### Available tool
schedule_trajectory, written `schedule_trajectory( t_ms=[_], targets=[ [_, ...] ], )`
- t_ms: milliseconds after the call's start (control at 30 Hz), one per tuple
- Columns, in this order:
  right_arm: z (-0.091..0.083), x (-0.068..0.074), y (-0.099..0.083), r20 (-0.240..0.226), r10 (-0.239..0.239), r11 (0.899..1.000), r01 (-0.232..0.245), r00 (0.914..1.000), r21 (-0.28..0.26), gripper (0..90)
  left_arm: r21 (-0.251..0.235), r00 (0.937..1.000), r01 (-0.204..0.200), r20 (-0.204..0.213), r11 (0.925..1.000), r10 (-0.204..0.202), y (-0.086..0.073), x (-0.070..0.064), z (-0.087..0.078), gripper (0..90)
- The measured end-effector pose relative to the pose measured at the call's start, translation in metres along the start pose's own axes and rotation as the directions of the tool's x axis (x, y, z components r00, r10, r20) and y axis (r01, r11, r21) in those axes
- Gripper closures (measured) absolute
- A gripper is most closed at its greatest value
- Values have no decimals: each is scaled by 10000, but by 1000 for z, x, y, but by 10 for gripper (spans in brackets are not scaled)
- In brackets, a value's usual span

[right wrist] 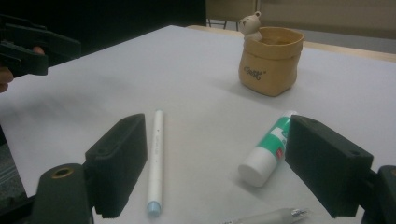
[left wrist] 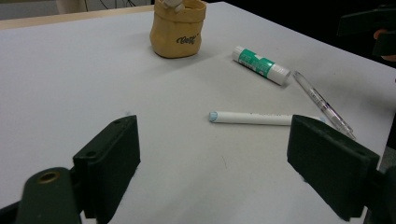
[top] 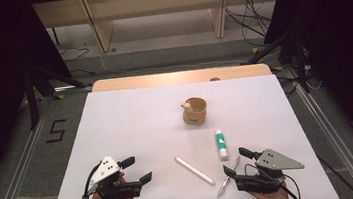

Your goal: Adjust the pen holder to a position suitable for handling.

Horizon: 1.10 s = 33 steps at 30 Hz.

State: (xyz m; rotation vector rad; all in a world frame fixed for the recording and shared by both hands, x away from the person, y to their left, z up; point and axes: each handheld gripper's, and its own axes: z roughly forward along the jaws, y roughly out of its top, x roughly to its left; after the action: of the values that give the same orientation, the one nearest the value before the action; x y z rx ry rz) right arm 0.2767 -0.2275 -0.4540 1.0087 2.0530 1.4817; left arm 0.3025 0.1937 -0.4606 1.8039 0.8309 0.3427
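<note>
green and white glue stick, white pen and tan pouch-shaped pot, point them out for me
green and white glue stick (top: 221, 143): high view, on its green-printed middle
white pen (top: 194, 170): high view, midway along its barrel
tan pouch-shaped pot (right wrist: 269, 67): right gripper view, on its front wall beside the lettering

The left tool (top: 135, 170) sits at the near left of the desk (top: 131, 119), the right tool (top: 238, 162) at the near right, well apart. Between them lies a marker (top: 194, 170), nearer the right tool. A pen (top: 228, 176) lies just beside the right tool, on its left. A glue stick (top: 221, 144) lies just ahead of the right tool. A pot (top: 195, 111) stands farther ahead, beyond the glue stick, with a small figure (top: 186, 107) on its rim.
</note>
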Motion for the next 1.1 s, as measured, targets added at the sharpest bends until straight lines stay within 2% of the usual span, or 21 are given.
schedule_trajectory(
  t_ms=[467, 667, 800, 867, 900, 1000, 1067, 1100],
  targets=[
    [5, -4, 4, 235, 57, 9999, -59, 9997, 102, 235, 32, 10000, 1, -30, 10000, -1, 0, 1, 2, 166],
    [8, -9, 11, 397, -24, 9999, 20, 9992, 107, 257, 49, 10000, 0, -50, 10000, 0, 0, 1, 2, 166],
    [13, -18, 22, 371, 167, 9994, -177, 9992, 292, 299, 30, 9999, 49, -93, 10000, -48, 0, 1, 2, 166],
    [18, -26, 32, 736, 2, 9994, -28, 9973, 350, 308, 31, 9999, 67, -104, 10000, -67, 0, 2, 2, 166],
    [18, -26, 32, 736, 2, 9994, -28, 9973, 350, 308, 30, 9999, 70, -107, 10000, -70, 0, 2, 2, 166],
    [26, -41, 46, 1098, 246, 9988, -292, 9937, 402, 356, 48, 9999, 72, -129, 10000, -71, -1, 2, 3, 166],
    [29, -44, 48, 1159, 272, 9986, -322, 9929, 413, 371, 70, 9999, 77, -128, 9999, -76, -1, 3, 3, 166],
    [35, -51, 54, 1245, 387, 9983, -438, 9915, 388, 420, 56, 9999, 103, -135, 9999, -102, -1, 3, 3, 166]
  ],
)
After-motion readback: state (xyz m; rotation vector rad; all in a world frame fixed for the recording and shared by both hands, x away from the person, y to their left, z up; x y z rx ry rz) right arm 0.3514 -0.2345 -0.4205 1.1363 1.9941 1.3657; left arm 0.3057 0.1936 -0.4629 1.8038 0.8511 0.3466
